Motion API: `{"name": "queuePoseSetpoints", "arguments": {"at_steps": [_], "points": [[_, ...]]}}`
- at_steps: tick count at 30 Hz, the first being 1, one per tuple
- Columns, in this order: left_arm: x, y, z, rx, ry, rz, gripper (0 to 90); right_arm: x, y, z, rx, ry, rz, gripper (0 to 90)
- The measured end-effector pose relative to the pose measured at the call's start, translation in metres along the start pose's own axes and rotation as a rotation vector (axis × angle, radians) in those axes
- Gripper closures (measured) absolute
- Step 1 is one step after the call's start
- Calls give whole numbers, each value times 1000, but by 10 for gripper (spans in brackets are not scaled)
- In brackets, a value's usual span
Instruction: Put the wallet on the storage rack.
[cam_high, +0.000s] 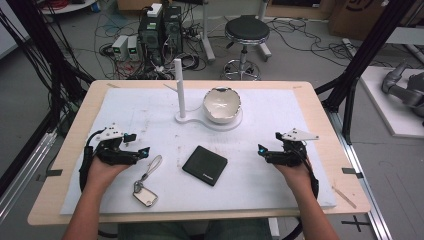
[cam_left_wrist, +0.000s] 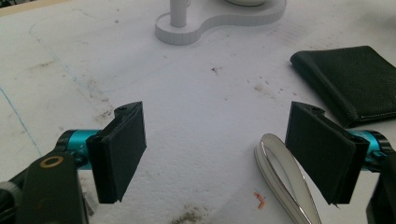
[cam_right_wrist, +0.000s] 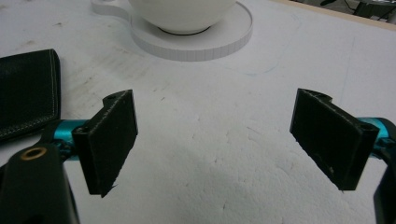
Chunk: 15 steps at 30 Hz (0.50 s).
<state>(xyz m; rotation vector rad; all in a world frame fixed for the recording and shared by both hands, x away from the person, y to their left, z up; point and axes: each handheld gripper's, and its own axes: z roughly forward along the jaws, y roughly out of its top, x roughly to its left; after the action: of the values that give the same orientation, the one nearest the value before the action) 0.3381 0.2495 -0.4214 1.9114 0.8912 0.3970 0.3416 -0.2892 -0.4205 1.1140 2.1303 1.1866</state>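
While both grippers rested wide and empty on the desk (cam_high: 300, 105), the left gripper (cam_left_wrist: 215, 154) had the keyring strap (cam_left_wrist: 280, 179) just beside its right jaw, the wallet (cam_left_wrist: 355, 81) beyond. Judged: pre-grasp; next, straddle strap.

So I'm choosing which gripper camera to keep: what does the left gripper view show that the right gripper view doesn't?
Left gripper view: a pale looped strap beside its open tongs, and the foot of a white upright post on the white flat stand.

Right gripper view: the white round bowl sitting on that stand, beyond its open tongs.

Both: the black leather wallet, the stand and the white table mat.
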Motion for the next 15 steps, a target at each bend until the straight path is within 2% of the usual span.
{"name": "queuePoseSetpoints", "arguments": {"at_steps": [3,10,12,15], "points": [[0,0,1,6,-1,-5,204,0,0,1,10,-1,-7,150],[-7,8,8,-4,-35,-16,204,-1,-3,-1,22,-16,-17,151],[-12,15,16,2,-58,0,204,-1,-4,-3,29,-22,-23,151],[-16,19,23,5,-72,13,204,-2,-7,-7,27,-30,-26,151]]}}
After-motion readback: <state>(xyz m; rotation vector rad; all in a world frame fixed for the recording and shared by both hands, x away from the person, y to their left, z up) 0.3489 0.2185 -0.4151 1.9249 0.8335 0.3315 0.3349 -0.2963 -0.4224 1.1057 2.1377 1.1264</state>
